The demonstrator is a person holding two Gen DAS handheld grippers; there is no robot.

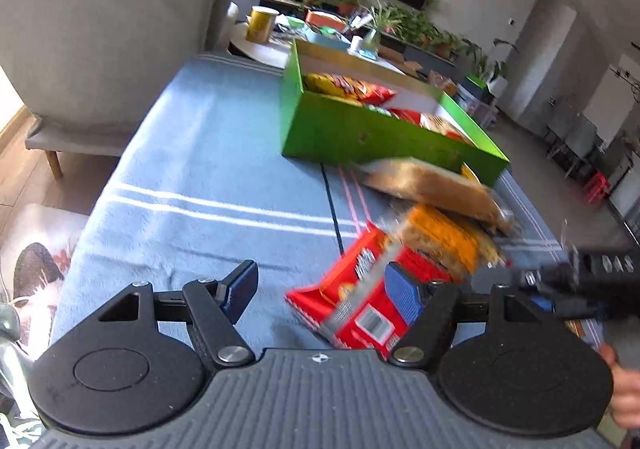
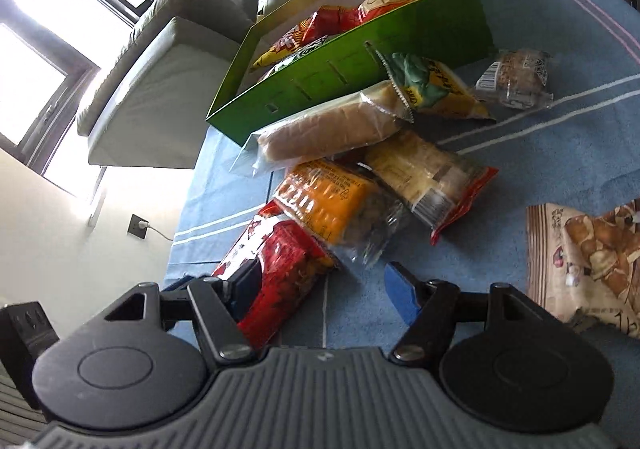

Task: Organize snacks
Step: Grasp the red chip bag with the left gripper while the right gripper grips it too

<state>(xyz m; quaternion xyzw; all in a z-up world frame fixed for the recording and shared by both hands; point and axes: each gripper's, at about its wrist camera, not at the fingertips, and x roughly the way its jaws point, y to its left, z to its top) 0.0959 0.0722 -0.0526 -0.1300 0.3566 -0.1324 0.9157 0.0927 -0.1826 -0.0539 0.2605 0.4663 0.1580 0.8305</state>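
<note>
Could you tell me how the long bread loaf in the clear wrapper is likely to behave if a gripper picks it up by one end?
The bread loaf looks soft and long, so it would probably sag. Its glossy clear wrapper may slip between the pads. It rests on the orange packet, which would likely shift.

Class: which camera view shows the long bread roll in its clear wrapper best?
The right wrist view: the bread roll lies sharp and whole beside the green box. The left wrist view shows it blurred and foreshortened, partly hidden by an orange packet.
</note>
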